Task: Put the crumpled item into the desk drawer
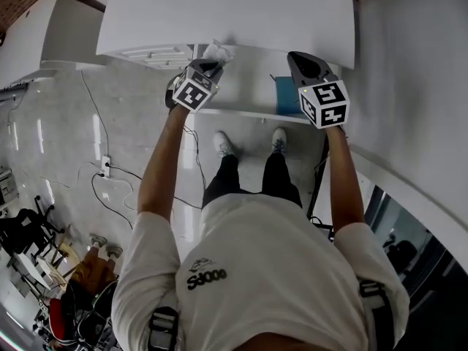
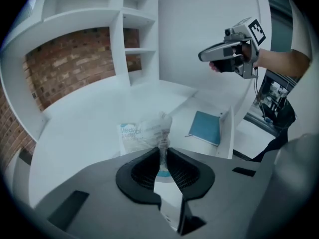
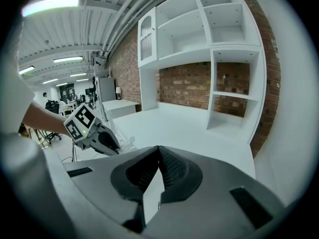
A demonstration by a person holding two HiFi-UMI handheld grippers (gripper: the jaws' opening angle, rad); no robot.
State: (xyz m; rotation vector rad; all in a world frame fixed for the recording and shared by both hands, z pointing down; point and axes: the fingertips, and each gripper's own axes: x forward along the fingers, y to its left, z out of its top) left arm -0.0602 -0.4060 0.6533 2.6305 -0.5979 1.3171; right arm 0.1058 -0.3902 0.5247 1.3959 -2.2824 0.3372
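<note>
The crumpled item (image 2: 143,133) is a wrinkled clear packet with blue print. My left gripper (image 2: 163,152) is shut on its edge and holds it just above the white desk top. In the head view the packet (image 1: 218,50) sticks out past my left gripper (image 1: 212,64), at the back left corner of the open drawer (image 1: 245,111). My right gripper (image 1: 294,56) hovers over the drawer's right side. Its jaws (image 3: 159,149) are shut with nothing between them. It also shows in the left gripper view as the right gripper (image 2: 230,51), raised above the drawer.
A blue notebook (image 2: 206,127) lies in the drawer (image 2: 225,133), also visible as the notebook (image 1: 287,96) from above. White shelves (image 3: 219,59) on a brick wall back the desk top (image 3: 199,128). Cables and a socket (image 1: 106,168) lie on the floor at the left.
</note>
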